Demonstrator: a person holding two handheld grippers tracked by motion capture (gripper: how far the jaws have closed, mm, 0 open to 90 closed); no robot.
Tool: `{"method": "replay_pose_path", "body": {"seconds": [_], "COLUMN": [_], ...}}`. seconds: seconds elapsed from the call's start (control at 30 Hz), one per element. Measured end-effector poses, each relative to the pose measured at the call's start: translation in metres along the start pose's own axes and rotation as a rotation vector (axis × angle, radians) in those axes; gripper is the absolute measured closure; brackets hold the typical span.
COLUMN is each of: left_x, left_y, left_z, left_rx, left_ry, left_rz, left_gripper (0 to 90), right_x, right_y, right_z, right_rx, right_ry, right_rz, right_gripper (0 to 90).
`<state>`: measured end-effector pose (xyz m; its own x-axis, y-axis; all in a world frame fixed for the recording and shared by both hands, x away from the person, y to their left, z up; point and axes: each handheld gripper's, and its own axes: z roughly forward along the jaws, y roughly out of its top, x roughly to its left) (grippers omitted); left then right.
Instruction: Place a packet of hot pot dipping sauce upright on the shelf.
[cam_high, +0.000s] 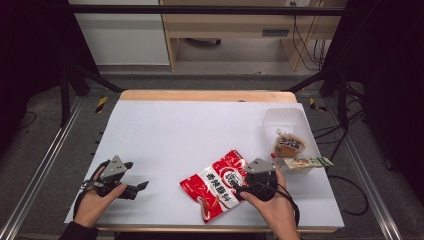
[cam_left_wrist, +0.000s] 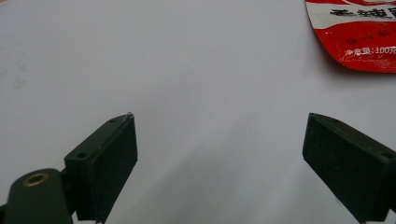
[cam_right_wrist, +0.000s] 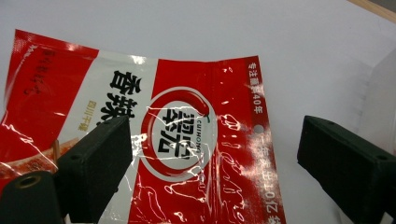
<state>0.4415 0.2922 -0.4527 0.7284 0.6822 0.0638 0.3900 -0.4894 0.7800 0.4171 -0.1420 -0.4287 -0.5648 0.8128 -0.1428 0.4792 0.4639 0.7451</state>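
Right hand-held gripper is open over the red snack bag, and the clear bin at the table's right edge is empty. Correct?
Not quite. The high view shows the clear bin holding two packets. The right hand-held gripper is indeed open over the red snack bag.

The red and white snack pouch (cam_right_wrist: 187, 140) carries the readable print. In the right gripper view, a white oval ringed by a red chilli at the middle of the frame holds the black characters 翠宏, with the small Latin line CUIHONG beside them. To the left, large black characters begin 香辣. Along the pouch's sealed edge, upper right of centre, small white print ends in 40年. In the left gripper view, the pouch's corner at upper right shows 净含量:100克 in white.
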Motion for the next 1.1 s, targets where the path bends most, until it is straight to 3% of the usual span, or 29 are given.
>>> {"method": "replay_pose_path", "body": {"seconds": [0.2, 0.53, 1.1], "left_x": [-0.002, -0.003, -0.004], "left_y": [0.003, 0.003, 0.005], "left_z": [0.001, 0.002, 0.003], "left_rx": [-0.006, -0.003, 0.001], "left_ry": [-0.004, -0.009, -0.019], "left_rz": [0.012, 0.018, 0.027], "left_gripper": [9.9, 10.0, 10.0], "right_x": [-0.003, -0.013, -0.019], "right_y": [-0.014, -0.033, -0.044], "right_z": [0.000, 0.007, 0.021], "right_rx": [-0.025, 0.019, 0.091], "right_ry": [-0.025, -0.030, 0.033], "right_rz": [0.053, 0.107, 0.178], "right_gripper": [11.0, 11.1, 13.6]}}
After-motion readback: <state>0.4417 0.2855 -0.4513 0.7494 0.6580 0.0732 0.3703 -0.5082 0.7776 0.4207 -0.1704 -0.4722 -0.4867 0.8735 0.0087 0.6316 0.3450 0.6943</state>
